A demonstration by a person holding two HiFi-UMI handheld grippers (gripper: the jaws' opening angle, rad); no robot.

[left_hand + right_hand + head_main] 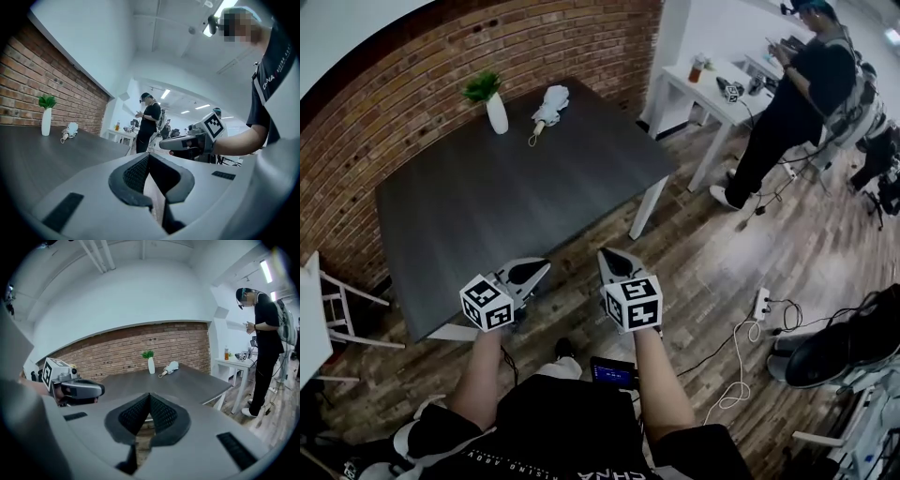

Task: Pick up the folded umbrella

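Currently: my left gripper point(546, 263), right gripper point(605, 251), jaws together, empty; white folded fabric umbrella point(549, 105) at dark grey table point(487, 206)'s far edge.

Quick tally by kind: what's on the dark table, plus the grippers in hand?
folded umbrella: 1
white vase with plant: 1
grippers: 2 (left gripper, right gripper, both shut and empty)
Total: 4

One folded umbrella point(549, 103), one vase point(497, 114), one dark table point(516, 206) and one white table point(712, 94) are counted, plus two grippers, the left gripper point(544, 266) and the right gripper point(606, 252). Seemingly two bystanders point(797, 94) are seen.
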